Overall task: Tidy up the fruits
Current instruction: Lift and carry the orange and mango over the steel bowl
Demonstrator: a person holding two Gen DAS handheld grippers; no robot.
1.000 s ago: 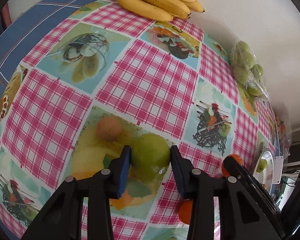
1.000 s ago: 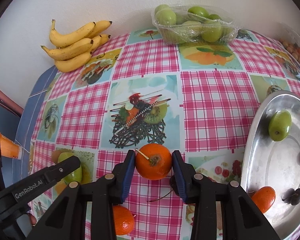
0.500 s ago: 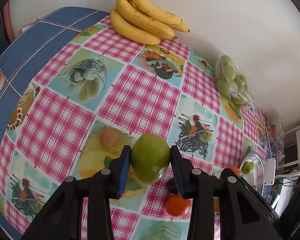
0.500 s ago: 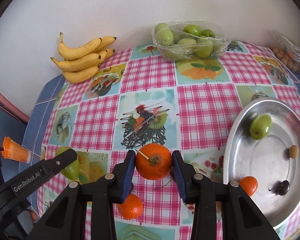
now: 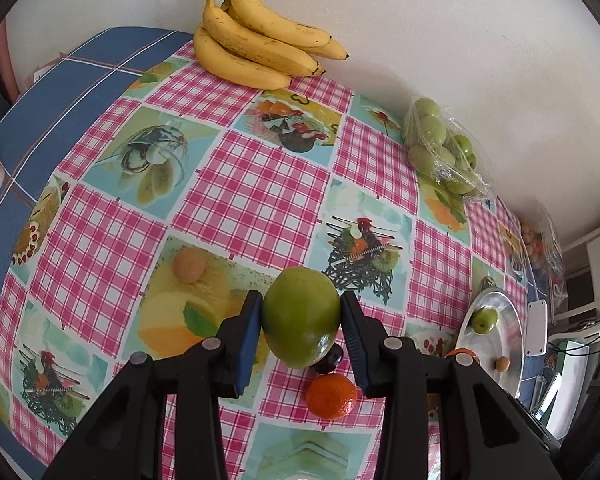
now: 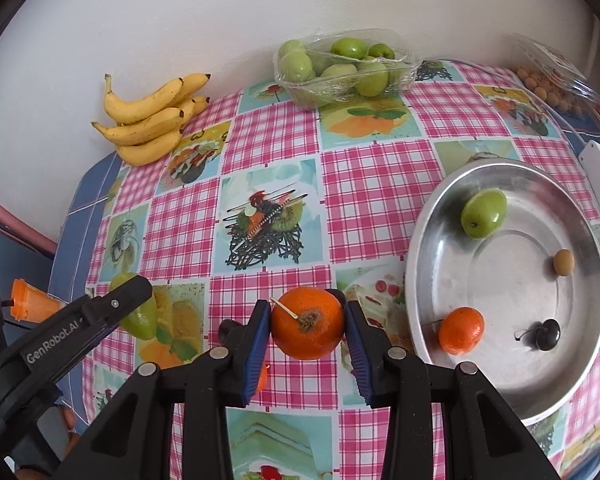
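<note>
Fruits: a large smooth green mango (image 5: 302,316) sits clamped between the blue pads of the left gripper (image 5: 301,320), lifted off the pink-checked fruit-print tablecloth (image 5: 252,188). The right gripper (image 6: 307,325) is closed on a round orange tangerine with a stem (image 6: 307,323), also held above the cloth, just left of the round silver metal tray (image 6: 580,364). In tray: small green plum-like fruit (image 6: 483,213), 2nd tangerine (image 6: 461,330), dark cherry (image 6: 545,334), small tan fruit (image 6: 564,262), maybe a longan. Another tangerine (image 5: 331,396) & dark cherry (image 5: 329,360) lie on the cloth below the mango. Yellow banana bunch (image 6: 150,120) & wrapped pack of green fruit (image 6: 340,66) by the wall.
</note>
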